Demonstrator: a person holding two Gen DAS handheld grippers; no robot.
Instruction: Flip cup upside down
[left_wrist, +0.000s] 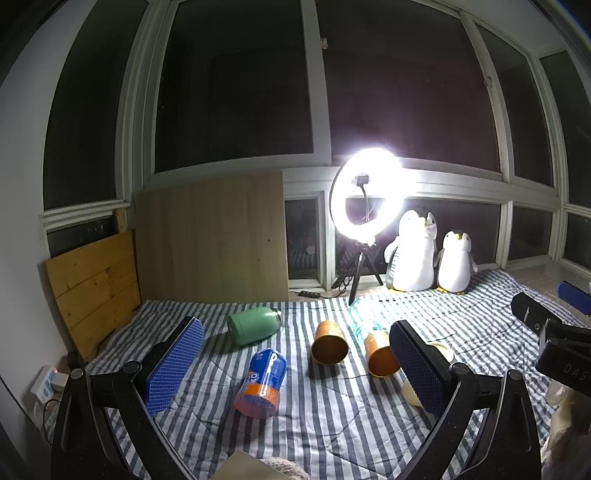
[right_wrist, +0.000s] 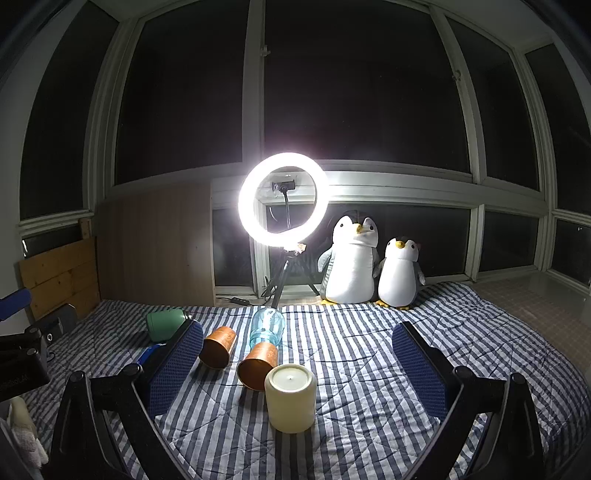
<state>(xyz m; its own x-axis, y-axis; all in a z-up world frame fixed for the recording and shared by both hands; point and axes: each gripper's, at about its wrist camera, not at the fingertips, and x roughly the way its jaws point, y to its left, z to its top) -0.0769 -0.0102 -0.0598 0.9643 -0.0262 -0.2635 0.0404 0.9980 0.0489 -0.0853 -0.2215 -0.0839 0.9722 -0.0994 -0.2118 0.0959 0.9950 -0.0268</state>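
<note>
Fingers (right_wrist: 417, 369) of both grippers spread wide, empty; cream cup (right_wrist: 290, 400) stands inverted.

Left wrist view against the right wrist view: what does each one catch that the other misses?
Only the left wrist view shows the soda can in full, lying on its side, and a socket strip by the wall. Only the right wrist view shows the cream cup whole, standing base-up. Both show two copper cups on their sides, the green bottle, ring light, two penguin plushies and striped quilt.
</note>
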